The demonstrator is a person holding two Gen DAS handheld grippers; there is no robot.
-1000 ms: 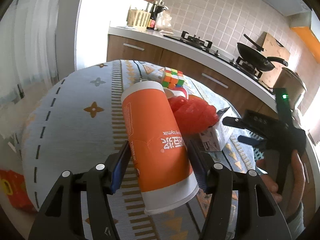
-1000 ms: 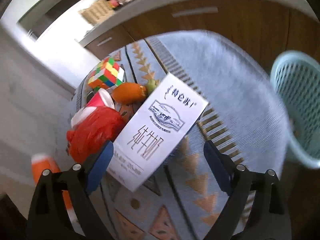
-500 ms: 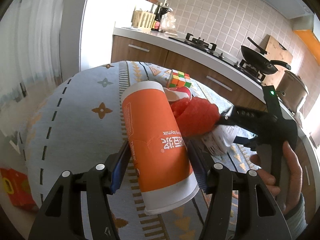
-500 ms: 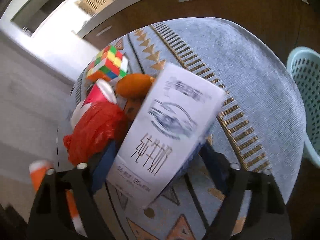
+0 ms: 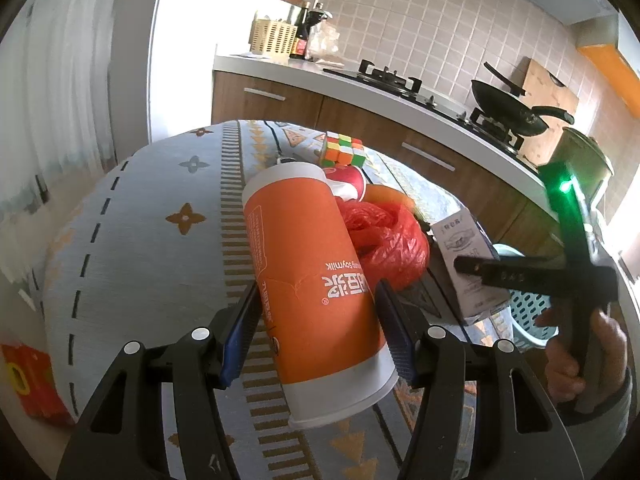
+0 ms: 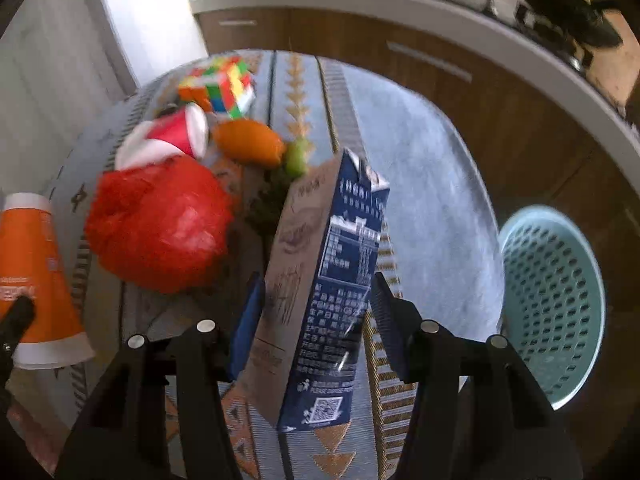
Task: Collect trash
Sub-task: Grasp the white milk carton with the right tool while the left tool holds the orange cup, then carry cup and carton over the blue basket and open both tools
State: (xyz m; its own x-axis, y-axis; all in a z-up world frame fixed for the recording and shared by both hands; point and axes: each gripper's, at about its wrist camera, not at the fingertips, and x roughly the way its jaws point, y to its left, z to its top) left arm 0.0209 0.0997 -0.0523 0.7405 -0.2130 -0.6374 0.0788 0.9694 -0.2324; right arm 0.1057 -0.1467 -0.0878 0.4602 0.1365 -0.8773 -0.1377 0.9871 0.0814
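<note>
My left gripper [image 5: 316, 316] is shut on a large orange paper cup [image 5: 312, 280], held on its side above the table. My right gripper [image 6: 316, 304] is shut on a white and blue milk carton [image 6: 320, 292], lifted and turned on edge; it also shows in the left wrist view [image 5: 468, 260]. A crumpled red plastic bag [image 6: 160, 228] lies on the table left of the carton. A light blue mesh basket [image 6: 552, 300] stands beyond the table's right edge.
A round table with a blue patterned cloth [image 5: 140, 220] holds a red paper cup [image 6: 176, 136], an orange toy carrot [image 6: 248, 144] and a colour cube [image 6: 220, 88]. A kitchen counter with a stove and pan [image 5: 508, 116] runs behind. A red box [image 5: 28, 380] lies on the floor.
My right gripper closed on the milk carton, lifted it and turned it on edge. My left gripper still holds the orange cup and has risen slightly.
</note>
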